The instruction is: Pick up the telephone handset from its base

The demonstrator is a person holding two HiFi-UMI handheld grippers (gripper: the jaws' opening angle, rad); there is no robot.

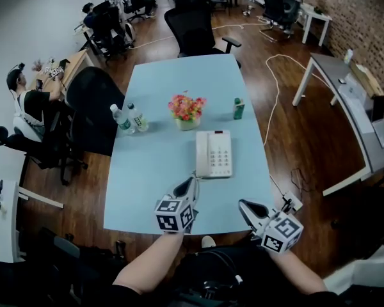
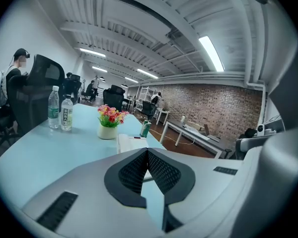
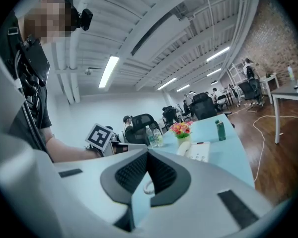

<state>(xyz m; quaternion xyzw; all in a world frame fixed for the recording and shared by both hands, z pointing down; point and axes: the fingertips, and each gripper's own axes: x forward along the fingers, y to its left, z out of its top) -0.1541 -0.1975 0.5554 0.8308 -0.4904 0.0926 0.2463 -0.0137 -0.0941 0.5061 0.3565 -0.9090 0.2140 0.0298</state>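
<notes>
L jaws pressed together tip to tip, nothing betw. them; R jaws likewise closed, empty. My left gripper (image 1: 194,180) is over the near part of the pale blue rectangular table (image 1: 160,94), tips just beside the near-left corner of the white push-button telephone base (image 1: 221,153); contact can't be confirmed. My right gripper (image 1: 243,204) is further right, by the table's near edge, apart from the base. White plastic handset (image 1: 203,153) lies seated along the base's left side, not lifted. Beyond: white pot of pink and red flowers (image 1: 187,110), green can (image 1: 239,109) to its right, two clear plastic water bottles (image 1: 129,118) to its left.
</notes>
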